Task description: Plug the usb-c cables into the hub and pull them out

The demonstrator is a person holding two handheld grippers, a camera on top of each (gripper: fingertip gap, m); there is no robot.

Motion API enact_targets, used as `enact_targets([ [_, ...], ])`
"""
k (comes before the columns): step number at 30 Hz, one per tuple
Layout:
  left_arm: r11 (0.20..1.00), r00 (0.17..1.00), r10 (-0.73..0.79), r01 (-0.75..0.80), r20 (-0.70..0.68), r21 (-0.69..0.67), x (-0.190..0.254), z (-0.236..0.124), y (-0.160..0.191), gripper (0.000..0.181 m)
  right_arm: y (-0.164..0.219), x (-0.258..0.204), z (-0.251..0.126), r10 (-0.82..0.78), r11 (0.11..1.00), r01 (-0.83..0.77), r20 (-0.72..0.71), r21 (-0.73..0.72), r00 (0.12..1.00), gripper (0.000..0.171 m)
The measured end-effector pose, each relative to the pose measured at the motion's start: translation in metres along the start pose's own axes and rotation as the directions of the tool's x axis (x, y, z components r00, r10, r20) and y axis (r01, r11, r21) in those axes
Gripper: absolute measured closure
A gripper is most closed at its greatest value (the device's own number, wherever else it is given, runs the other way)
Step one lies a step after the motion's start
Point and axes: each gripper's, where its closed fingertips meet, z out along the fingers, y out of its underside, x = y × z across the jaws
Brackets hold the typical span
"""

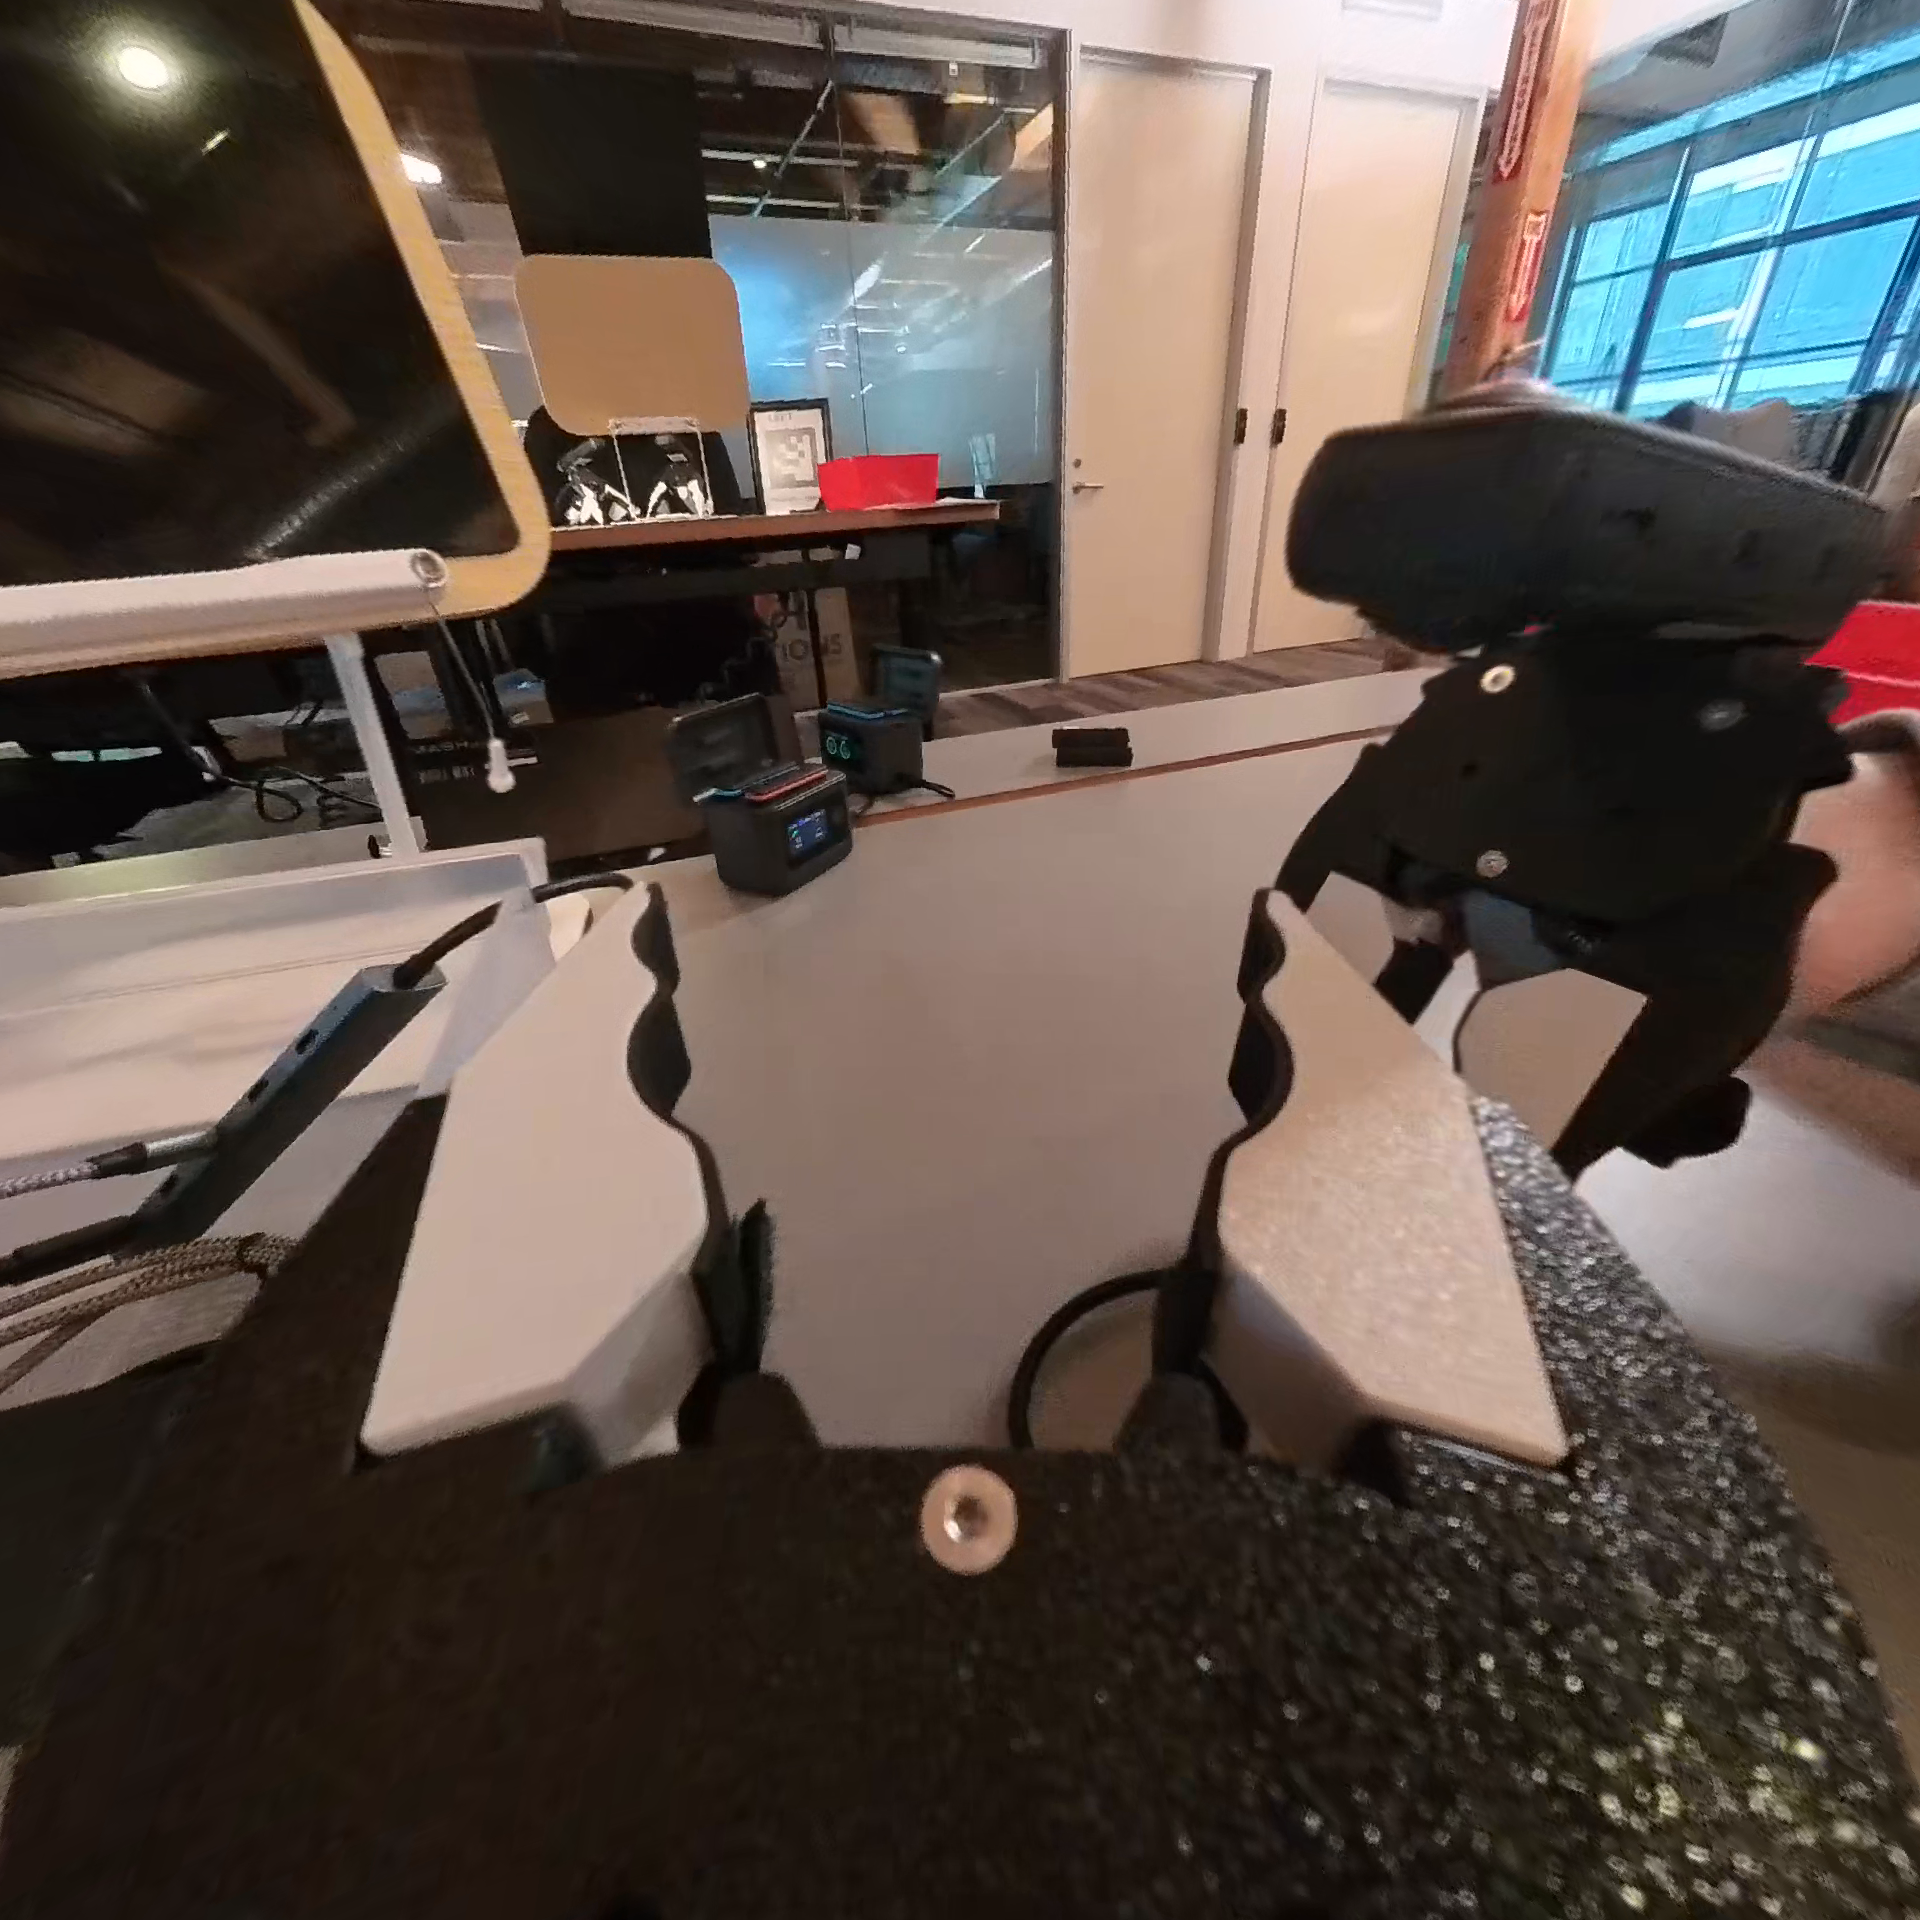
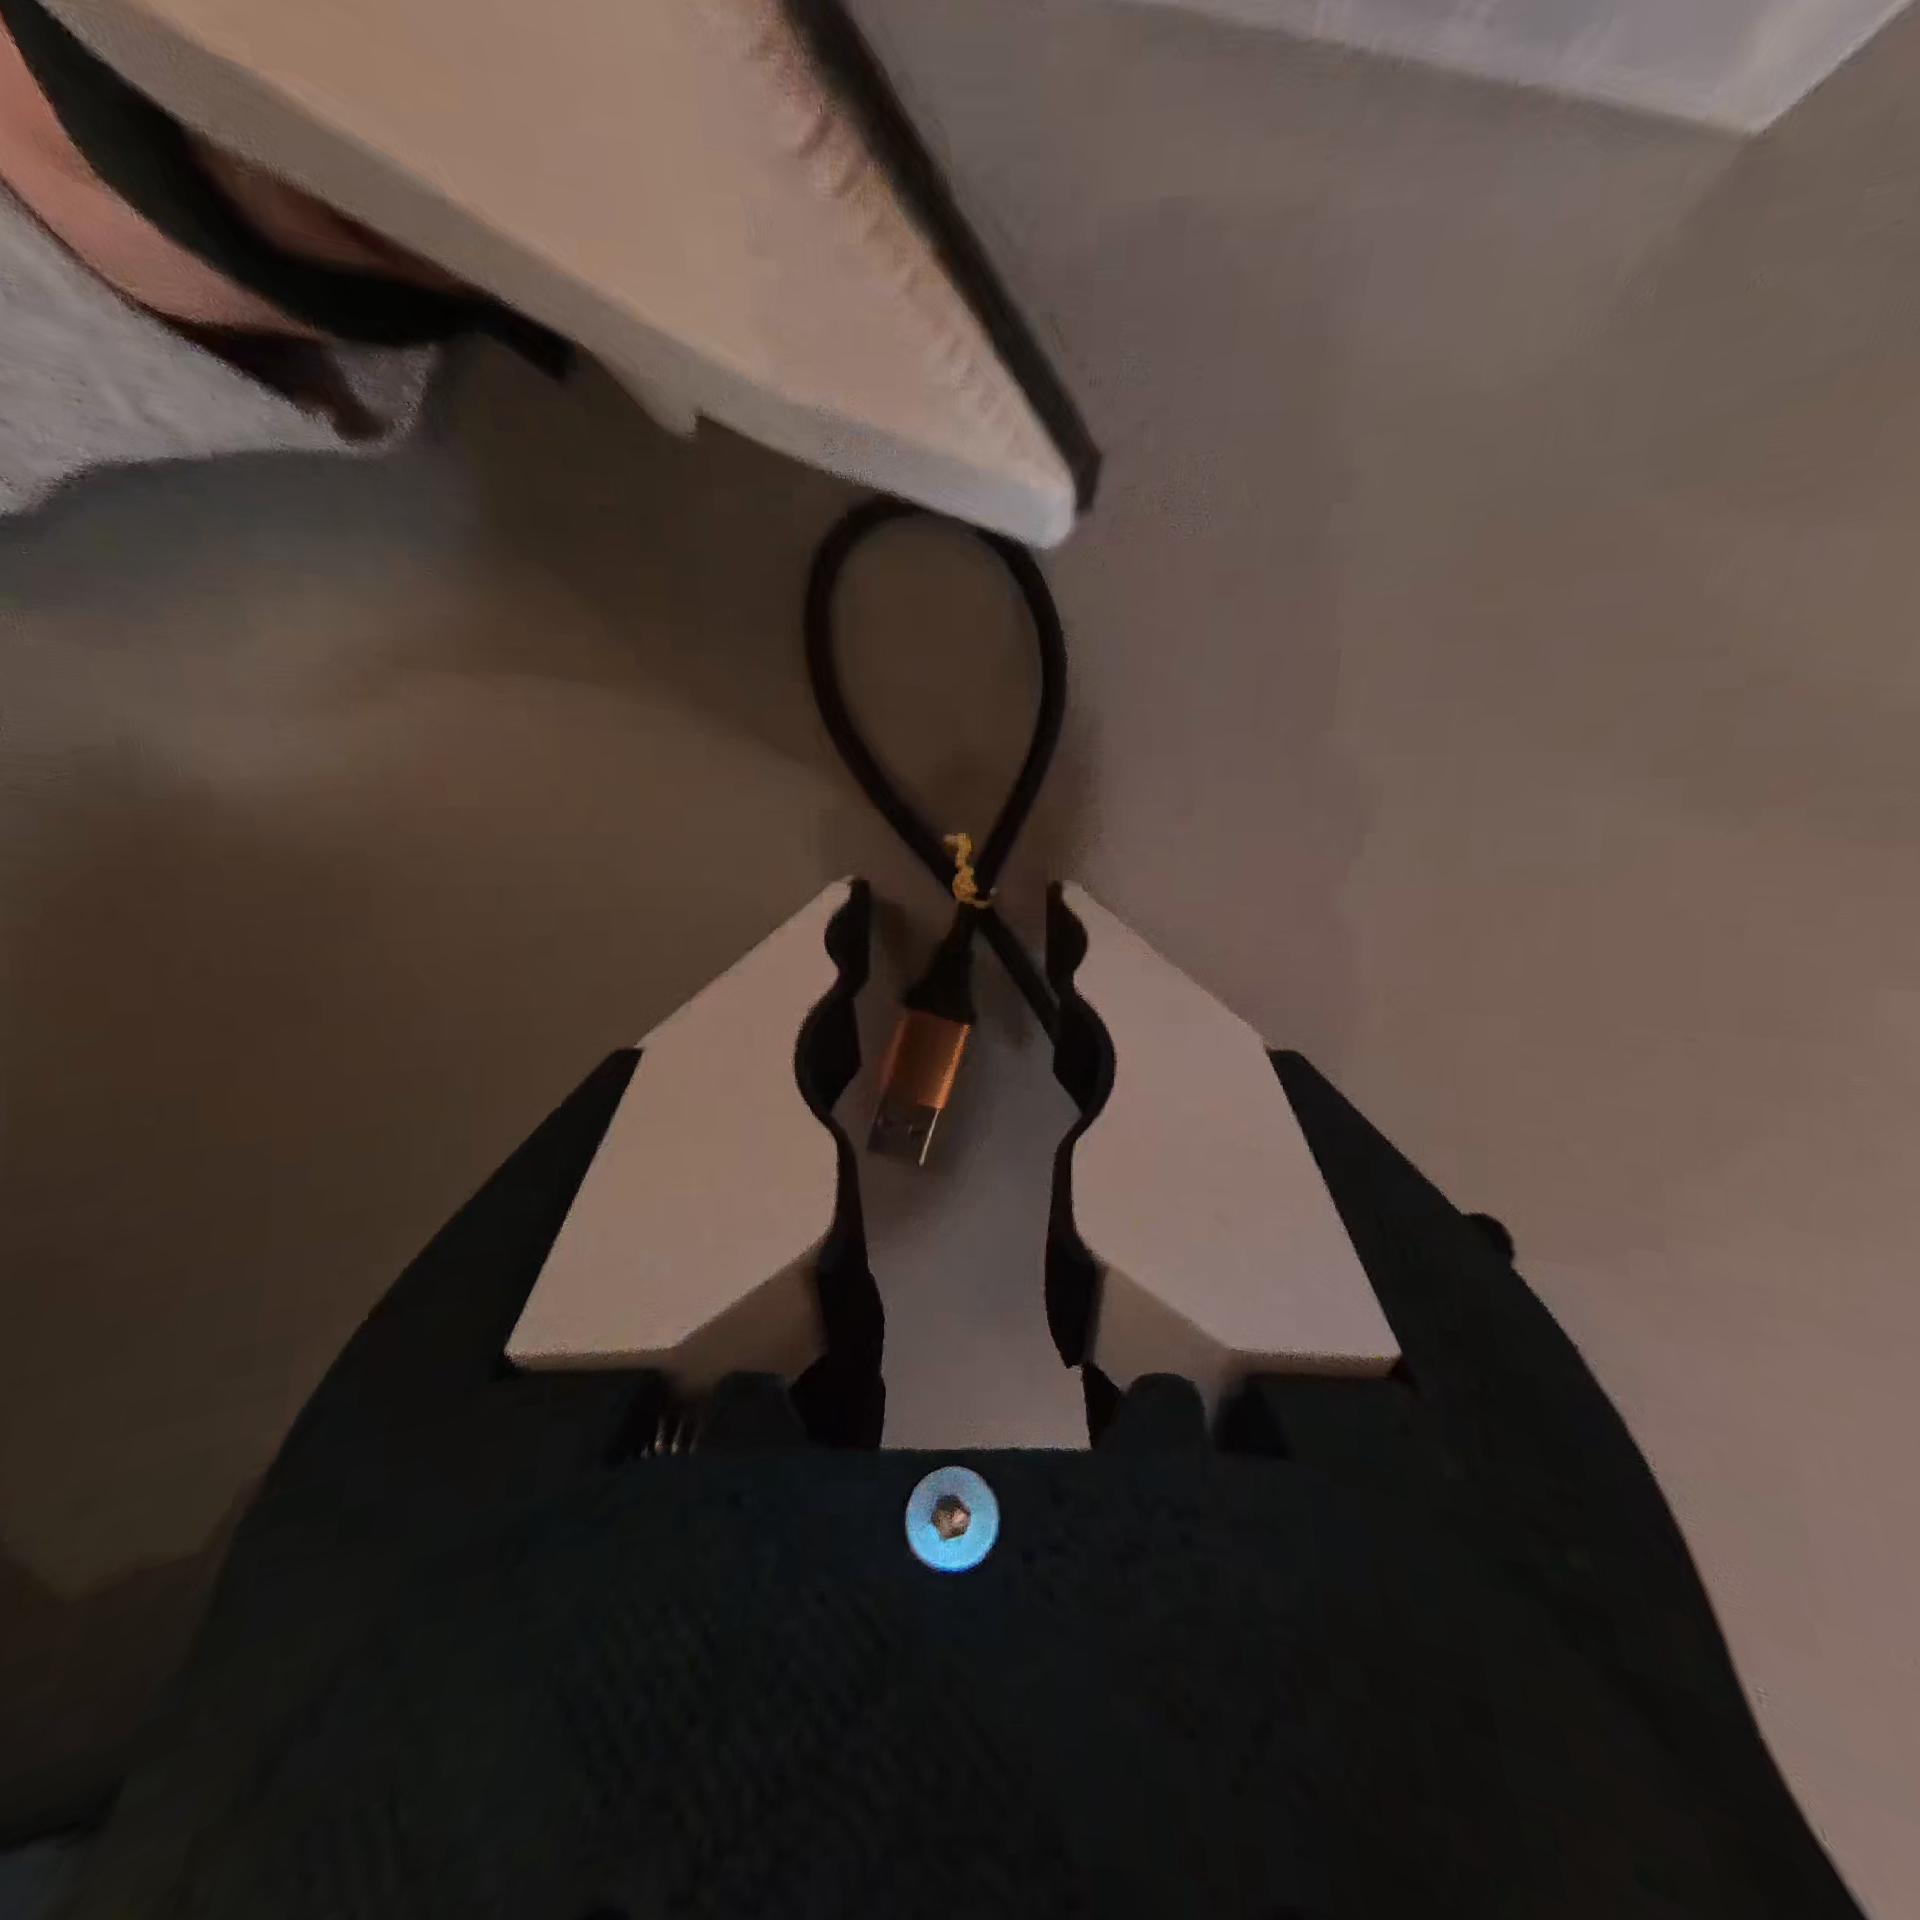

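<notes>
Over on the far left of the left wrist view, the grey hub sits tilted up off the white table, with a black cable coming out of its top end and a braided silver cable plugged into its side; the left gripper has its jaws spread wide with nothing between them; the right gripper hangs off to the right, pointing down at the table. From the right wrist view, the right gripper has its jaws parted and hovers right over a looped black cable; its orange-collared plug lies on the table between the fingers, not pinched; a small yellow tie holds the loop where it crosses.
</notes>
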Motion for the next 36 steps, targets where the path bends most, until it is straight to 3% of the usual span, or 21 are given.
enact_targets([
  [3,1.000,1.000,-0.004,0.004,-0.008,-0.004,0.001,0.000,0.001,0.075,0.003,0.001,-0.002,-0.035,0.999,0.034,-0.033,-0.022,0.999,0.157],
  [6,1.000,0.998,-0.005,0.005,0.061,0.004,-0.009,-0.001,-0.001,0.067,0.005,-0.003,-0.030,-0.092,0.996,0.091,-0.134,-0.014,0.987,0.168],
  [11,0.999,0.998,-0.033,0.032,0.050,0.021,-0.007,-0.001,-0.004,0.064,0.032,-0.014,-0.150,0.001,1.000,0.008,-0.428,0.020,0.904,0.167],
  [14,0.998,0.998,-0.053,0.053,0.017,0.015,-0.001,0.001,-0.003,0.064,0.094,-0.019,-0.244,0.177,0.975,-0.221,-0.650,0.014,0.739,0.167],
  [18,0.998,0.998,-0.058,0.058,-0.034,-0.005,0.009,0.005,0.001,0.065,0.211,-0.037,-0.334,0.362,0.824,-0.564,-0.817,0.054,0.450,0.167],
  [21,0.999,0.997,-0.048,0.047,-0.054,-0.020,0.014,0.008,0.004,0.066,0.278,-0.051,-0.339,0.455,0.707,-0.703,-0.809,0.075,0.371,0.166],
  [25,0.999,0.998,-0.026,0.024,-0.058,-0.029,0.016,0.009,0.006,0.066,0.313,-0.049,-0.303,0.542,0.657,-0.750,-0.740,0.078,0.398,0.166],
  [30,0.999,0.998,-0.007,0.004,-0.064,-0.046,0.018,0.011,0.010,0.066,0.302,-0.037,-0.288,0.632,0.643,-0.742,-0.678,0.189,0.375,0.153],
  [33,0.998,0.996,0.037,-0.041,-0.080,-0.045,0.023,0.012,0.010,0.065,0.240,-0.022,-0.309,0.570,0.771,-0.557,-0.724,0.308,0.389,0.152],
  [36,0.996,0.993,0.076,-0.079,-0.087,-0.037,0.027,0.012,0.008,0.066,0.145,-0.001,-0.308,0.435,0.900,-0.233,-0.774,0.368,0.460,0.141],
])
